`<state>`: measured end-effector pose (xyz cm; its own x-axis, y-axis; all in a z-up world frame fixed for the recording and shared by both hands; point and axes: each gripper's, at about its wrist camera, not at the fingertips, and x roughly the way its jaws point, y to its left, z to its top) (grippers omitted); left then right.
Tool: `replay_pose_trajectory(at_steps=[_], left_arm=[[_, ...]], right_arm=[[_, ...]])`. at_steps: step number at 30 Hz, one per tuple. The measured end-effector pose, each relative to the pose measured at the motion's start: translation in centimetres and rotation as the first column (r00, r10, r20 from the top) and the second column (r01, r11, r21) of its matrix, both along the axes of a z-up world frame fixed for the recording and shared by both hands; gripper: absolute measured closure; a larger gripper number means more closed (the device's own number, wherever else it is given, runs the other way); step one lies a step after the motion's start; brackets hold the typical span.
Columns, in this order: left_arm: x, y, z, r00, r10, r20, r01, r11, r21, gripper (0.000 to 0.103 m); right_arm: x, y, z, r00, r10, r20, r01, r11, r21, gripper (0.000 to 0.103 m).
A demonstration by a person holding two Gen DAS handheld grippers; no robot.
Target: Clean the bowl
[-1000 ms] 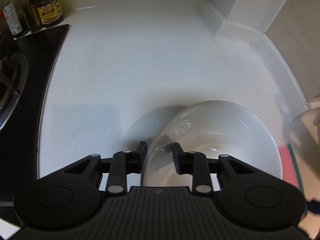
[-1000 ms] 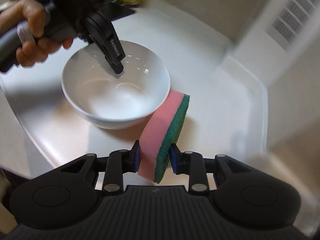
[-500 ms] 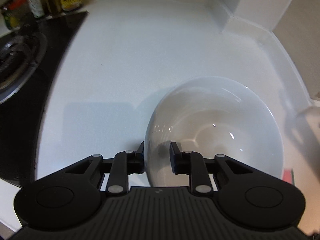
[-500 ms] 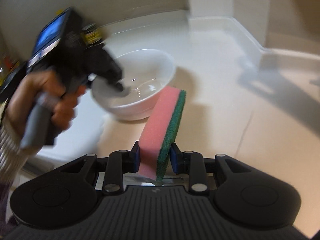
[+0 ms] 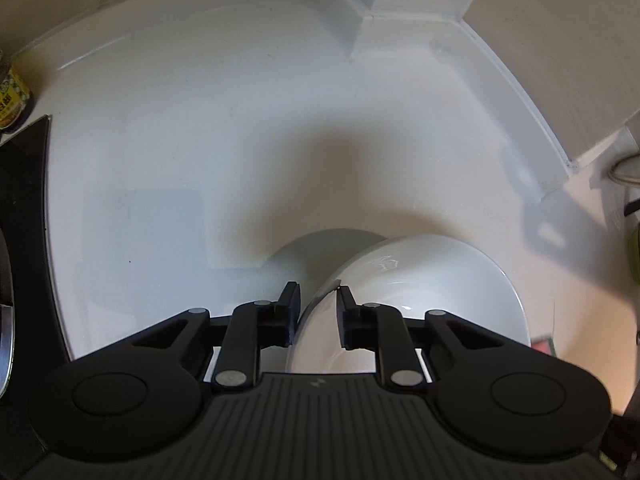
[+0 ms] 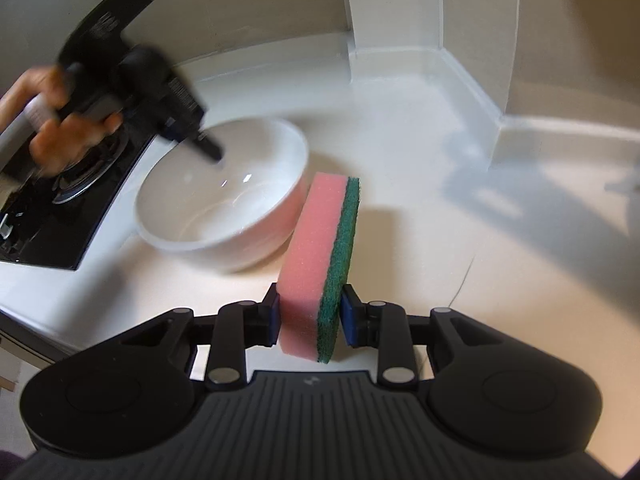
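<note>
Two grippers work over one white surface (image 5: 240, 128) in a kitchen corner. The left gripper (image 5: 318, 312) has its jaws astride the rim of the white bowl (image 5: 432, 280), one finger outside the wall and one inside; the jaws have just been closing on that rim, and the left wrist view shows the outer pad against the wall while the inner one seems a hair off it, so whether the pinch is firm I cannot tell. The bowl sits tilted, its far side lifted off the surface (a curved shadow lies under it). From the right wrist view the bowl (image 6: 224, 200) stands beside the black stove (image 6: 60, 208), with a person's hand (image 6: 60, 136) blurred around the left gripper's handle. The right gripper (image 6: 309, 316) has its jaws pressed against a sponge (image 6: 320, 252), pink foam on one side, green scouring layer on the other, held upright just beside the bowl's outer wall. A yellow-labelled jar (image 5: 12, 100) stands at the stove's far corner.
</note>
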<state>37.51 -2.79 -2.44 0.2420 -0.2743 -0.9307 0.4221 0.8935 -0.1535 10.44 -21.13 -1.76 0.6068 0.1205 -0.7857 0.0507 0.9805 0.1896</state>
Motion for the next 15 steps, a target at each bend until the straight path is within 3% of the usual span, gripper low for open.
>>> replay_pose_trajectory(at_steps=[3, 6, 9, 15], left_arm=[[-1.4, 1.1, -0.1, 0.994, 0.107, 0.023, -0.107, 0.994, -0.02, 0.089], [-3.1, 2.7, -0.3, 0.972, 0.233, -0.013, -0.233, 0.97, -0.07, 0.096], [-4.9, 3.4, -0.6, 0.947, 0.317, -0.045, -0.32, 0.942, -0.103, 0.097], [-7.4, 2.8, -0.6, 0.895, 0.447, 0.007, -0.444, 0.891, -0.099, 0.094]], right_arm=[[-1.0, 0.8, 0.0, 0.999, -0.046, 0.006, 0.046, 0.997, 0.054, 0.077], [-0.1, 0.9, -0.4, 0.993, -0.115, 0.022, 0.114, 0.991, 0.066, 0.077], [2.5, 0.8, -0.5, 0.987, -0.151, 0.046, 0.15, 0.988, 0.017, 0.077], [6.8, 0.9, -1.4, 0.98, -0.168, 0.106, 0.176, 0.982, -0.075, 0.077]])
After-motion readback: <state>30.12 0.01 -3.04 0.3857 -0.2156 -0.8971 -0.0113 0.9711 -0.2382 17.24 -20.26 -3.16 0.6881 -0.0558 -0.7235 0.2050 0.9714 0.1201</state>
